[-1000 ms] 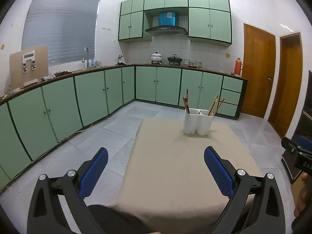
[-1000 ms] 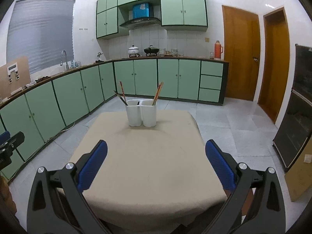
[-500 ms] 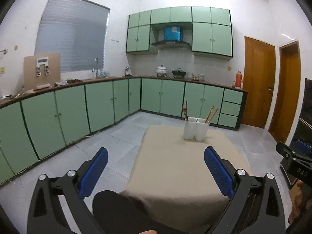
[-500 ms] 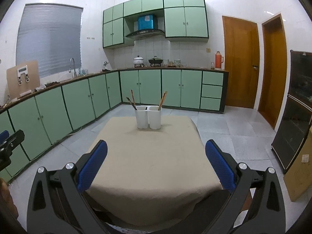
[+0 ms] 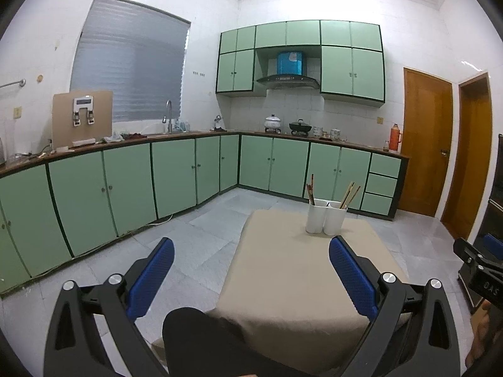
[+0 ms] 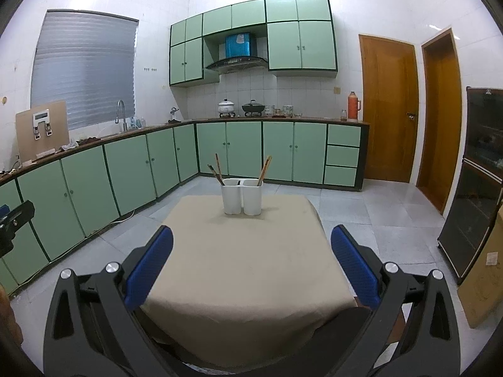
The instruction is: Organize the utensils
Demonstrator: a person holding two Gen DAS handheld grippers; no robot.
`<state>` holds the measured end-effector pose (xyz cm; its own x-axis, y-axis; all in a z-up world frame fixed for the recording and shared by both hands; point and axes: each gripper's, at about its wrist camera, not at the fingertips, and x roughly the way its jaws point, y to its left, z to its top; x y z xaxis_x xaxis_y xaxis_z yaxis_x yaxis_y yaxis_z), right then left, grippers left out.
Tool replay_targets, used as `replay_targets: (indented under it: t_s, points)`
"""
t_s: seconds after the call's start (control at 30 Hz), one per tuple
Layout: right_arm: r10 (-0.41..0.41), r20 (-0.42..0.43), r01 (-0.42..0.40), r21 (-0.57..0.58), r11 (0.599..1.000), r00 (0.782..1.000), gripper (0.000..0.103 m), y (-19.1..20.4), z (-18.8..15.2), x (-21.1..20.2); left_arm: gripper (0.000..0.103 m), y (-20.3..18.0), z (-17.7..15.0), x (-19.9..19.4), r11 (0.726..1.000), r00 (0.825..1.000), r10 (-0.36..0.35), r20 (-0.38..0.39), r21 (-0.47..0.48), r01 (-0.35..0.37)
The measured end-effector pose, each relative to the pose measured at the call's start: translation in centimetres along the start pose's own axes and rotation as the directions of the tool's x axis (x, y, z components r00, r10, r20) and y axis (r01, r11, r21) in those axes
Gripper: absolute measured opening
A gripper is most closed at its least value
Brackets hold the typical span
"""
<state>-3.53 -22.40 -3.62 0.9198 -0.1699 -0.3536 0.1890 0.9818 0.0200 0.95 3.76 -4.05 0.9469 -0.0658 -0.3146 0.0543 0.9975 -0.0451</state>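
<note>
Grippers first: you are holding the left gripper (image 5: pixel 251 275) with its blue pads (image 5: pixel 151 278) spread wide and gripping nothing, and the right gripper (image 6: pixel 251 260) is gaping just as wide, also empty. Both are hanging short of the near edge of the table (image 6: pixel 251 270), well apart from anything on it.

Your left camera is showing a dark rounded shape (image 5: pixel 201 339) low between the fingers, overlapping the table's near edge (image 5: pixel 283 317); the right view is not showing it. The left view is also catching part of the right gripper (image 5: pixel 479 265) at its right border, while the right view is catching a sliver of the left gripper (image 6: pixel 14 223) at its left border.

Farther out, the beige cloth is lying bare up to the holder (image 6: pixel 241 196), a white two-compartment caddy standing upright near the far edge of the table. Dark utensils (image 6: pixel 217 171) are leaning out of its left compartment and pale chopsticks (image 6: pixel 264 169) out of its right one. In the left view the holder (image 5: pixel 326 216) is sitting right of centre; in the right view it is sitting nearly dead ahead.

Beyond the table, green cabinets (image 6: pixel 276 150) are running along the walls. Only the right view is showing the dark glass-fronted cupboard (image 6: pixel 474 182) and the cardboard (image 6: pixel 485 270) leaning beside it.
</note>
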Motion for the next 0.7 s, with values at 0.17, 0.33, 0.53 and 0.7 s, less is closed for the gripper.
replay_targets:
  t_s: [0.17,0.33,0.53,0.7]
  points:
    - [-0.010,0.001,0.010,0.000,1.000,1.000,0.097,-0.2,-0.3,-0.1,0.097,-0.4,-0.1,0.0,1.000,1.000,-0.011,0.005,0.013,0.011]
    - [-0.033,0.035,0.033,0.004,0.999,0.999,0.097,-0.2,-0.2,-0.5,0.097,-0.6,-0.3,-0.1,1.000,1.000,-0.016,0.010,0.022,0.016]
    - [-0.046,0.061,0.045,0.018,0.999,0.997,0.097,-0.7,-0.3,-0.9,0.097,-0.8,-0.4,-0.4,1.000,1.000,-0.015,0.018,0.027,0.014]
    - [-0.048,0.063,0.046,0.022,0.999,0.997,0.097,-0.8,-0.4,-1.0,0.097,-0.8,-0.4,-0.3,0.999,1.000,-0.014,0.016,0.029,0.014]
